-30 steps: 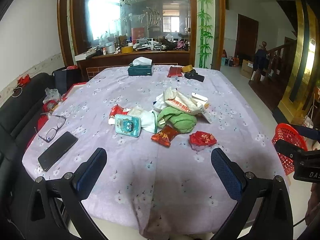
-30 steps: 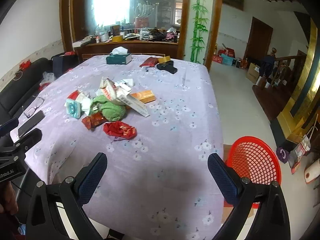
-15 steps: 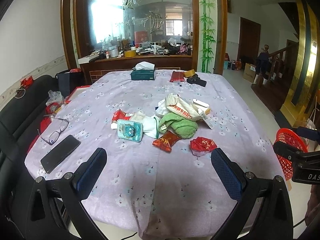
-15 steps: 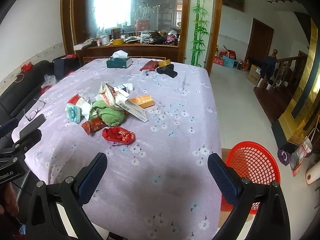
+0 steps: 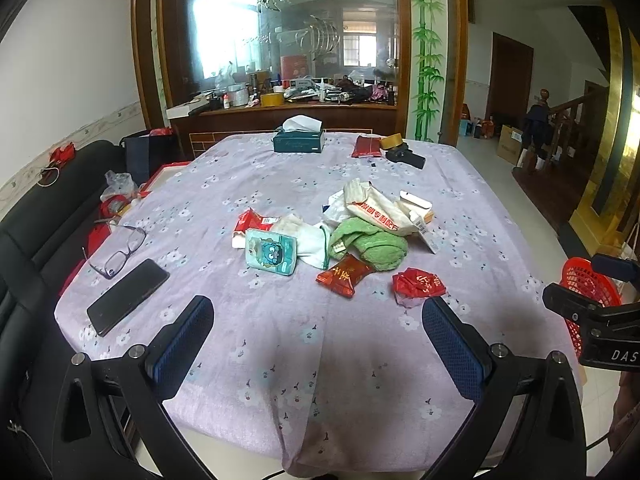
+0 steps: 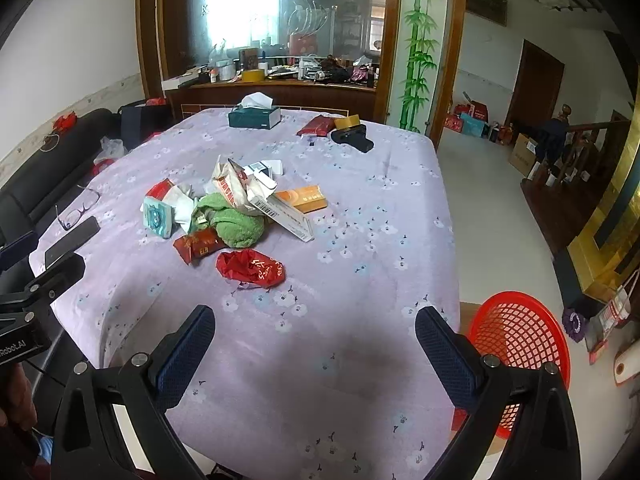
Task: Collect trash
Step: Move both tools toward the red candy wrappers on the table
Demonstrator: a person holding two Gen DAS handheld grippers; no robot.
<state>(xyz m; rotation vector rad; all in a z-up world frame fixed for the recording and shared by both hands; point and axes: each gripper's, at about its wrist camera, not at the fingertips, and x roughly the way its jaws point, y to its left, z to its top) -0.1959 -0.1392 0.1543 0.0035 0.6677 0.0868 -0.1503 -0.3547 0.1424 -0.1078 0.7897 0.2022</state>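
Trash wrappers (image 5: 418, 284) lie heaped mid-table on the purple cloth (image 6: 360, 208), light and crinkly; we judge pinching a crumpled fold best. Our left gripper (image 5: 318, 338) and right gripper (image 6: 316, 346) gape wide, empty, near the red basket (image 6: 516, 344).

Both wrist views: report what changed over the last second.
Both tongs, left and right, rose and tipped up slightly, so the table sits lower in view. Both stayed open and empty. The trash pile and red basket have not moved.

white walls (image 5: 80, 60) | pale tiled floor (image 6: 488, 200) | wood-framed glass partition (image 5: 280, 40)
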